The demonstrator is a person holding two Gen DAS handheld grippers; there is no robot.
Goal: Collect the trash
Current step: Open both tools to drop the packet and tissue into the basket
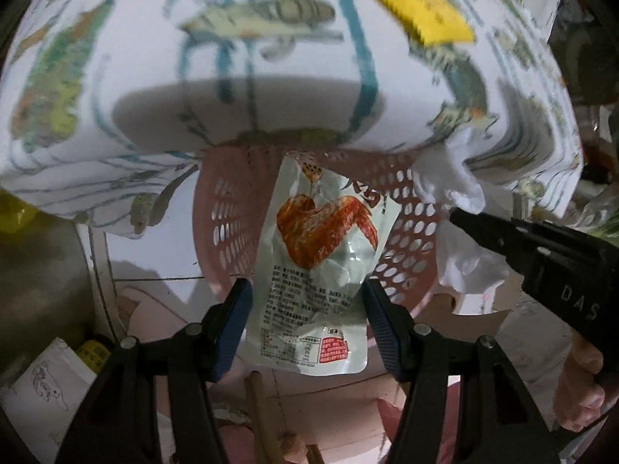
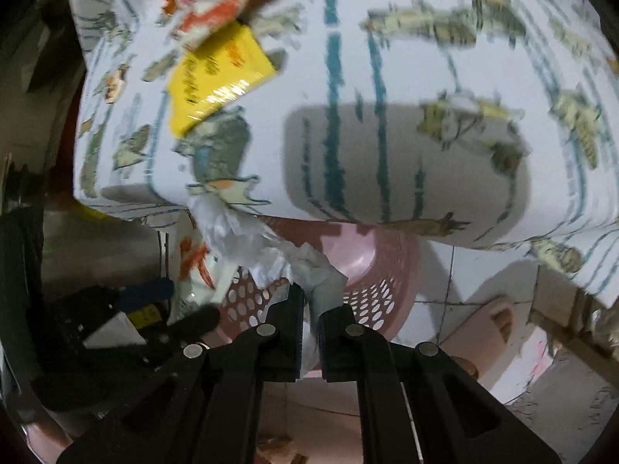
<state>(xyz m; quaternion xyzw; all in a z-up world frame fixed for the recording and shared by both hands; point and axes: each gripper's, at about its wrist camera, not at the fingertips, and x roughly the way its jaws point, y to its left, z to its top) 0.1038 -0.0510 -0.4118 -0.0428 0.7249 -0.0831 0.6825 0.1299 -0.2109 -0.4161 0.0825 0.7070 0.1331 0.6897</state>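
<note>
My left gripper point(image 1: 307, 284) is shut on a clear snack packet point(image 1: 325, 232) printed with a red chicken wing, its blue pads pressing the packet's two sides. The packet hangs over a pink perforated basket point(image 1: 228, 224) on the floor beside the table. My right gripper point(image 2: 311, 301) is shut on a crumpled white tissue point(image 2: 247, 239) above the same basket point(image 2: 371, 282). In the left wrist view the right gripper point(image 1: 464, 218) comes in from the right with the tissue point(image 1: 468, 266). The right wrist view shows the left gripper point(image 2: 170, 305) and packet point(image 2: 197, 266) at left.
A table with a fish-patterned cloth point(image 1: 271, 77) overhangs the basket. On it lie a yellow packet point(image 2: 216, 77) and a red-and-white wrapper point(image 2: 216, 4). A metal container point(image 1: 38, 270) stands at the left. A person's bare foot point(image 2: 499, 317) rests on the tiled floor.
</note>
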